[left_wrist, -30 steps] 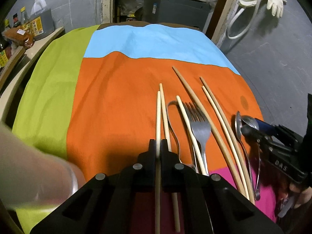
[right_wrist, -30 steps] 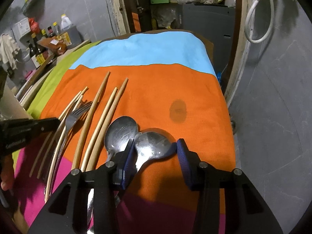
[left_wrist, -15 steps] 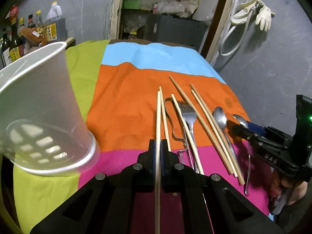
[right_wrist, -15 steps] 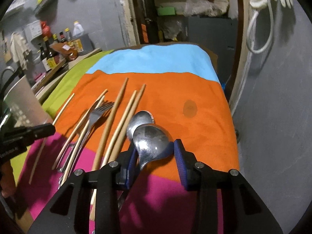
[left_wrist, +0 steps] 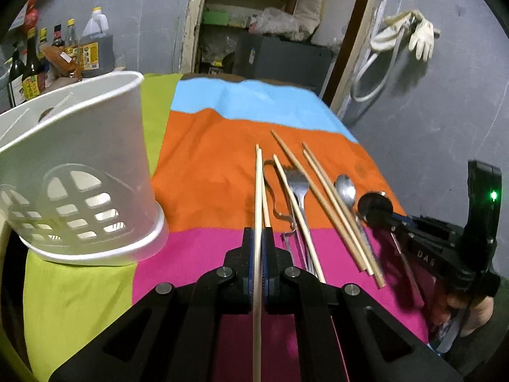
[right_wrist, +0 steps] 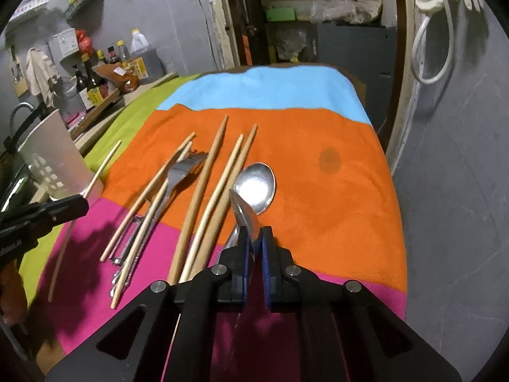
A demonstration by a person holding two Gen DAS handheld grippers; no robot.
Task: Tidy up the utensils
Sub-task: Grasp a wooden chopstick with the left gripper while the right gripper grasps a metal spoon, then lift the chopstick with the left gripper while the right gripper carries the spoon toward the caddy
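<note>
- Since a second ago my right tool (right_wrist: 253, 248) has clamped its pads onto a steel spoon (right_wrist: 243, 213), which was lying loose between wide fingers then
- My left tool (left_wrist: 258, 248) is pinched tight on one wooden chopstick (left_wrist: 258, 197), lifted off the cloth
- White utensil holder (left_wrist: 76, 172) now stands at the left on the counter's striped cloth (left_wrist: 210, 165)
- Fork (left_wrist: 297, 191), second spoon (right_wrist: 256, 186) and loose chopsticks (right_wrist: 219, 197) lie side by side between my tools
</note>
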